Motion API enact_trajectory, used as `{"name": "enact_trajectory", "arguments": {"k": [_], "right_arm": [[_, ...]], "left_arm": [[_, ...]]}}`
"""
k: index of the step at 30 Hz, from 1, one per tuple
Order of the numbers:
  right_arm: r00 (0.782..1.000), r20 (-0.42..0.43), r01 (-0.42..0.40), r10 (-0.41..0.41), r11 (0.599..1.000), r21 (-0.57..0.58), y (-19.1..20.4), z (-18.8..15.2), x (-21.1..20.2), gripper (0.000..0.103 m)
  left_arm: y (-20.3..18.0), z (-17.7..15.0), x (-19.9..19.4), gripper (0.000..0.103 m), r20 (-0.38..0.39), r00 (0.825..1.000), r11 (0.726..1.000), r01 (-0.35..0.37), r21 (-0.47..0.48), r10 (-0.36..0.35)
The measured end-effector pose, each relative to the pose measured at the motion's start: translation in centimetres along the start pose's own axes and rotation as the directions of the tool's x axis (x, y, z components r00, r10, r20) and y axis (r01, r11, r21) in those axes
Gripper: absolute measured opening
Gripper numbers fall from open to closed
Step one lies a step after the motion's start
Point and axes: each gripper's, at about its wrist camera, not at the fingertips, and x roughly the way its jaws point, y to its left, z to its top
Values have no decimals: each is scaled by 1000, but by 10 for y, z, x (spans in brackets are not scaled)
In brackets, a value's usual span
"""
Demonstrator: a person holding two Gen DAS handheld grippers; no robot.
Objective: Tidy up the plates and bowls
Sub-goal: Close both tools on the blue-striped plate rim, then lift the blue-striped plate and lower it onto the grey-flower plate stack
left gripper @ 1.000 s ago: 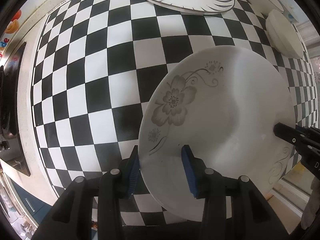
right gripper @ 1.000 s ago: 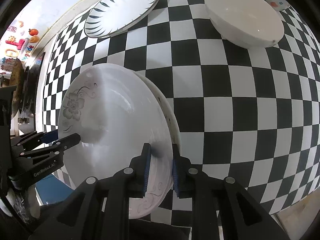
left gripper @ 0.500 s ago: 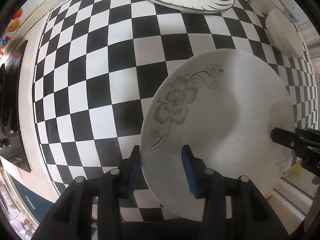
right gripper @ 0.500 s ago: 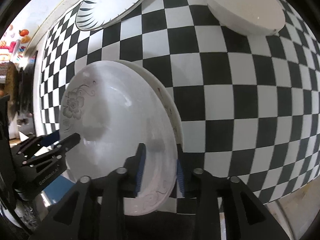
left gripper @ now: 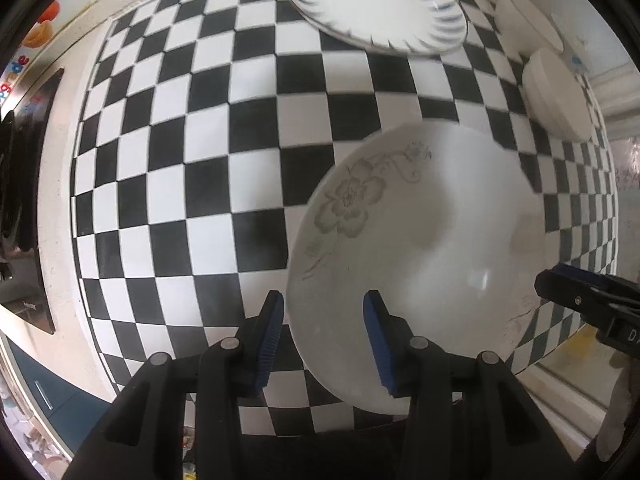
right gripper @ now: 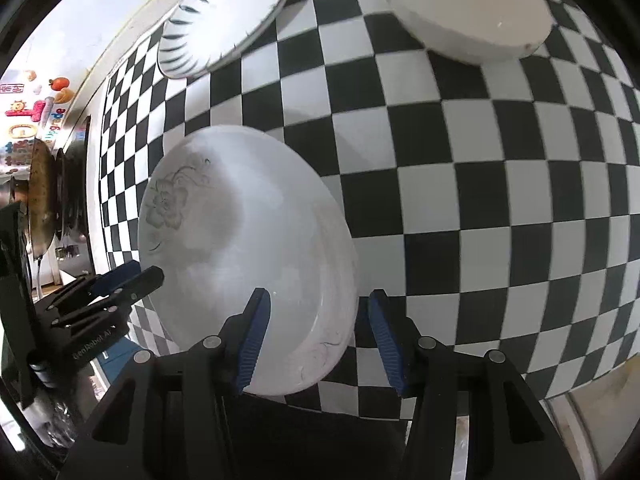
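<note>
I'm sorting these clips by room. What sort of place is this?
Most likely a home kitchen: a black-and-white checkered cloth bears a white flower-print plate, a white plate with blue rim strokes and white bowls, while dark pans hang at the side.

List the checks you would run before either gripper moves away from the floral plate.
1. Floral plate sits on the lower plate: ok.
2. Right gripper, jaws opening, pads off the rim between them: ok.
3. Left gripper, pads free of the rim that it straddles: cannot tell.
4. Striped plate apart from the stack: ok.
5. White bowl apart from the stack: ok.
</note>
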Motion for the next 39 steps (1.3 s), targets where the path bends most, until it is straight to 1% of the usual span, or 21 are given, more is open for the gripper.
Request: {"name": "enact_trajectory", "arguments": {"k": [4,5,6,10,11,14,16,18,19,21,24,28,30,32,33,34,35,36,38,39], "right_arm": [[998,55,1,0,1000,-21,10,12,-27,54],[997,80,3,-1,1000,-31,15,20,-36,54],[995,95,5,-1,999,-40,18,27,-43,54],[986,169,8,3,998,-64,37,69,-65,54],[984,180,13,-1,998,-62,39,79,-67,54],[980,201,13,-4,999,-42,46,120,-66,54],[980,198,11,-5,1000,-27,48,148,-59,54],[983,186,4,-4,1000,0,43,175,-51,54],[985,175,1,-2,1000,6,42,188,-45,54],[988,154,-6,1,999,32,38,210,-34,54],[992,128,-17,10,998,53,34,233,-18,54],[995,99,-5,-1,998,63,31,252,-1,54],[996,85,8,-13,998,60,29,259,7,53],[997,75,21,-26,998,62,28,262,14,53],[997,71,24,-28,998,65,27,265,17,52],[997,66,22,-27,997,67,25,267,19,50],[998,63,7,-12,997,73,24,269,22,46],[998,58,-29,24,996,88,22,271,25,43],[997,45,-75,70,990,123,16,273,30,33],[996,54,-76,69,988,132,14,273,28,33]], "left_arm": [[9,19,-25,39,74,997,999,11,-32,-9],[13,27,-32,39,104,994,999,27,-35,-24],[16,36,-38,39,131,991,999,28,-38,-23],[35,71,-51,39,187,982,996,39,-76,-24],[40,86,-53,39,193,981,995,50,-88,-32],[44,112,-42,39,186,981,989,72,-127,-47],[49,131,-35,39,176,982,986,93,-142,-67],[55,154,-25,39,156,985,983,102,-153,-78],[55,166,-19,39,142,985,981,117,-152,-96],[56,183,-7,39,111,988,979,126,-160,-109],[57,205,13,39,74,990,978,134,-162,-124],[55,223,32,39,32,991,979,132,-153,-129],[53,228,38,38,32,993,983,119,-140,-116],[49,231,40,34,42,991,984,133,-117,-129],[48,232,40,31,48,990,984,138,-111,-134],[45,234,39,28,55,989,985,142,-103,-137],[43,235,39,27,56,990,986,136,-93,-131],[43,235,38,27,52,990,986,134,-96,-129],[44,235,38,27,61,989,986,140,-94,-135],[44,235,37,26,65,989,986,140,-92,-134]]}}
